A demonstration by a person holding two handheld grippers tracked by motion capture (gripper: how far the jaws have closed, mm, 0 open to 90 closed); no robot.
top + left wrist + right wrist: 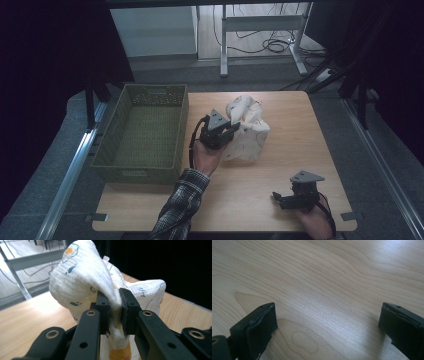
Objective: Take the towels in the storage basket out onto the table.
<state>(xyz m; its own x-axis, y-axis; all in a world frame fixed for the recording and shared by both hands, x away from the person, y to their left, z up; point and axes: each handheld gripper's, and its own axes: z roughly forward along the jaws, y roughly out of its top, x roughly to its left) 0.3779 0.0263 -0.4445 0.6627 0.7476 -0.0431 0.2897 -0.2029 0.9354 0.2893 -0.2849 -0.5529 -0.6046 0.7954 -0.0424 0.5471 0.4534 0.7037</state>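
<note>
My left gripper (115, 312) pinches a fold of the printed cloth (82, 277) bunched just ahead on the table (300, 130). The green basket (145, 130) beside it waits unfilled. My right gripper (327, 325), spread, idles over bare wood.

No text, label, brand, number or sign can be read anywhere. The white crinkled cloth (82, 277) carries only small printed drawings in dark blue and orange, no letters, and the green woven plastic basket (145, 132) bears no legible marking.
</note>
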